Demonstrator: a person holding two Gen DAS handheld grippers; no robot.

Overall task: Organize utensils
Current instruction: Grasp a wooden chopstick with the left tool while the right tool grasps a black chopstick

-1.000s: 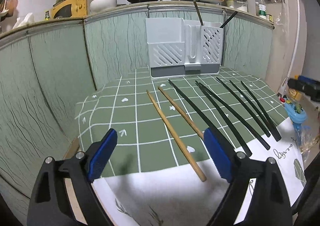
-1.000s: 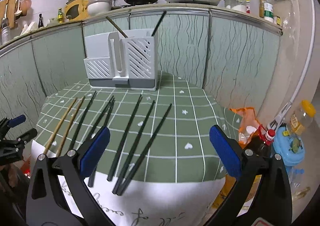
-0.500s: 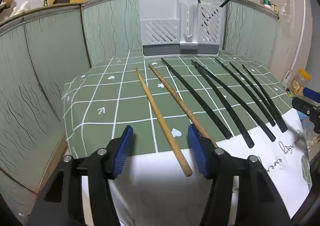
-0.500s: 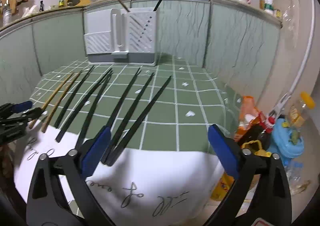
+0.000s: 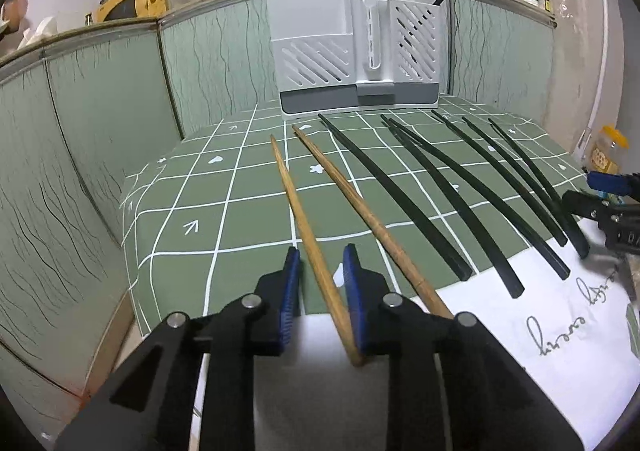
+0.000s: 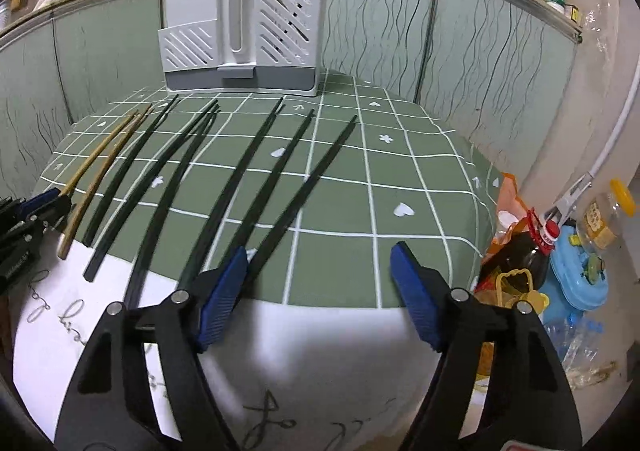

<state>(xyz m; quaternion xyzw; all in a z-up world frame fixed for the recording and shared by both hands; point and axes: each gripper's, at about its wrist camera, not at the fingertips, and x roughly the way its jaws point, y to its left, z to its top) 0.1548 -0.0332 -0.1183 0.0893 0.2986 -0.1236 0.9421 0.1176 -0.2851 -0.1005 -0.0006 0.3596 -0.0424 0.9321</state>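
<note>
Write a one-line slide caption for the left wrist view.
Left gripper fingers closing around the leftmost wooden chopstick on the green checked cloth; six black chopsticks lie alongside.

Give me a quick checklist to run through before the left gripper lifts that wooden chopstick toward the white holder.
1. Left gripper straddles the outer wooden chopstick: ok, jaws closing with it between them.
2. Pads pressing on it: cannot tell; a gap still shows on one side.
3. Second wooden chopstick outside the jaws: ok, it passes outside the far pad.
4. Right gripper clear of the left one: ok; its jaws are closing, nothing gripped, black chopsticks at one pad.
5. Holder upright with room: ok, its tall slotted compartment holds only two sticks.
</note>
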